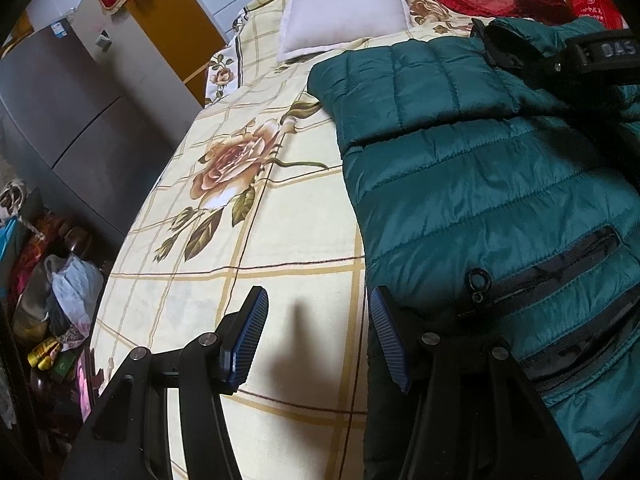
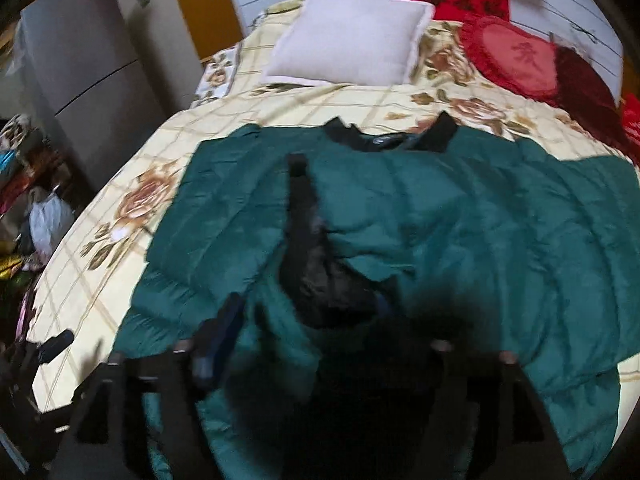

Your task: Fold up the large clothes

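Through the left wrist view, my left gripper (image 1: 318, 336) stood part open with nothing between its pads, just beside the hem of the teal puffer jacket (image 1: 480, 168) spread on the floral bedsheet (image 1: 240, 240). Through the right wrist view (badly blurred), my right gripper (image 2: 304, 344) gaped wide over the jacket's lower front, gripping nothing. I judged the jacket light, puffy and slippery; hem and sleeve edges looked best to pinch.

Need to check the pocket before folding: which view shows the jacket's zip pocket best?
Left wrist view: the zip pocket on the green jacket is close and sharp there. The right wrist view is blurred; no pocket can be made out.
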### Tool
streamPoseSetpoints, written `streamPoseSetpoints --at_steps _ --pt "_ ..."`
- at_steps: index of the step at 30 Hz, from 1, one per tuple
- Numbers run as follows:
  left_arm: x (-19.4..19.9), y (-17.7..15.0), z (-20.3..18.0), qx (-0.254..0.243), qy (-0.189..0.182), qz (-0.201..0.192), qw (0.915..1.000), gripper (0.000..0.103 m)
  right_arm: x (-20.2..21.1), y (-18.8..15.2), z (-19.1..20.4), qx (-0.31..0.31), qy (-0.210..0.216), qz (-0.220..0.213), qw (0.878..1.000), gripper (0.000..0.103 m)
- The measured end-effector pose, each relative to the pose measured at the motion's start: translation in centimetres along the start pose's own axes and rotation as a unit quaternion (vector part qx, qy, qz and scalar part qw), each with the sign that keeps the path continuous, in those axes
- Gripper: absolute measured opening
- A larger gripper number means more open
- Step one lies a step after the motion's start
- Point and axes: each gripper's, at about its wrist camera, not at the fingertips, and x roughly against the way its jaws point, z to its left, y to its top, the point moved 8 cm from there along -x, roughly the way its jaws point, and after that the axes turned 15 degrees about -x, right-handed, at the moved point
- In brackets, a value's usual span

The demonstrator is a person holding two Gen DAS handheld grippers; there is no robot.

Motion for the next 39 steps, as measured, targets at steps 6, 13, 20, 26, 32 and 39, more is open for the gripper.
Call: streamPoseSetpoints --at_steps 6,13,20,26,32,39 --pt "0.1 -0.1 0.1 0.004 -0.007 0.000 1.0000 0.036 3.2 -0.1 1.1 0.009 0.018 0.003 1.000 0.084" --pt "0.4 -0.1 0.1 0.008 -0.010 -0.001 0.9999 0.036 10.3 -0.2 -0.5 0.021 0.034 -0.034 0.999 0.084" --pt "1.4 0.5 0.6 0.045 -0.034 -0.018 0.9983 0.036 16.5 -0.5 -8.1 0.005 -0.049 -0.108 0.993 0.089" --pt "4.0 3.3 -0.7 0.088 -0.094 -0.075 0.9888 0.036 17.5 -1.1 -18.2 -0.119 -0.095 -0.155 0.976 0.089" --pt "5.3 10.5 -4.8 0.104 -0.200 -0.099 0.9693 0.036 16.4 -3.1 -25.7 -0.260 -0.092 -0.118 0.954 0.089" --pt "6.0 18.3 -7.3 0.166 -0.253 -0.132 0.9441 0.036 18.6 -4.3 -27.4 -0.255 -0.093 -0.120 0.955 0.089"
